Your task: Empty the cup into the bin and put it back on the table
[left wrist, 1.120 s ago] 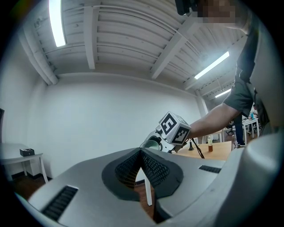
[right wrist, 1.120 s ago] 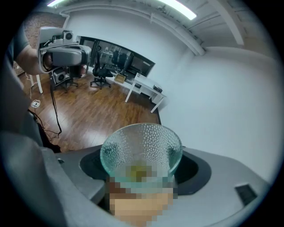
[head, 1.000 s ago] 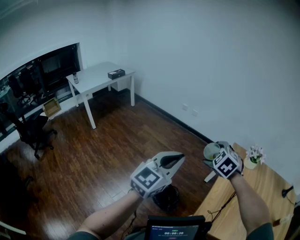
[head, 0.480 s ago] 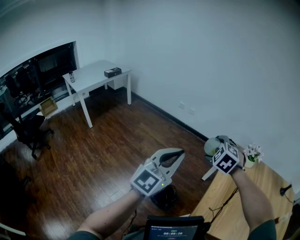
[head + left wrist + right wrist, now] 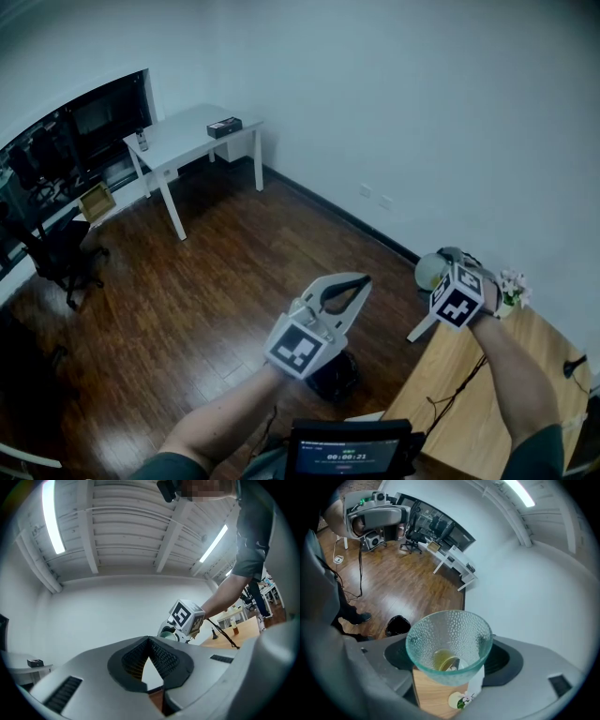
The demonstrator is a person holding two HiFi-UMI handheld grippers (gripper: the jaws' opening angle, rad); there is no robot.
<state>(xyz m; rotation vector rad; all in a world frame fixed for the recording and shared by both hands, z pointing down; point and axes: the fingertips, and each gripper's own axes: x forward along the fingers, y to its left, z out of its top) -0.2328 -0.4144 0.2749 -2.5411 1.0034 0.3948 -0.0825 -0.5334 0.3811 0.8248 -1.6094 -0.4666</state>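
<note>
Cup [image 5: 449, 644] sits clamped between the right gripper's [image 5: 451, 657] wide-spread fingers [image 5: 506, 658], rim facing the camera, with something yellowish in its bottom, perhaps liquid. Behind it the table [image 5: 433, 696] and flowers [image 5: 464, 700] are half hidden. Farther off stands the bin [image 5: 397, 625]. Left gripper's [image 5: 149, 641] fingers meet, empty.

I see a big room with plain white walls [image 5: 394, 112] and a dark wood floor [image 5: 225, 281]. A white desk [image 5: 183, 139] stands by the far wall, with a small dark box [image 5: 226, 127] on it. Next to it are wide dark windows [image 5: 70, 131], and a black chair [image 5: 58, 258] sits near them. The white ceiling [image 5: 126, 527] has long lit lamps [image 5: 50, 522]. A light wooden bench [image 5: 441, 436] is at my right.
</note>
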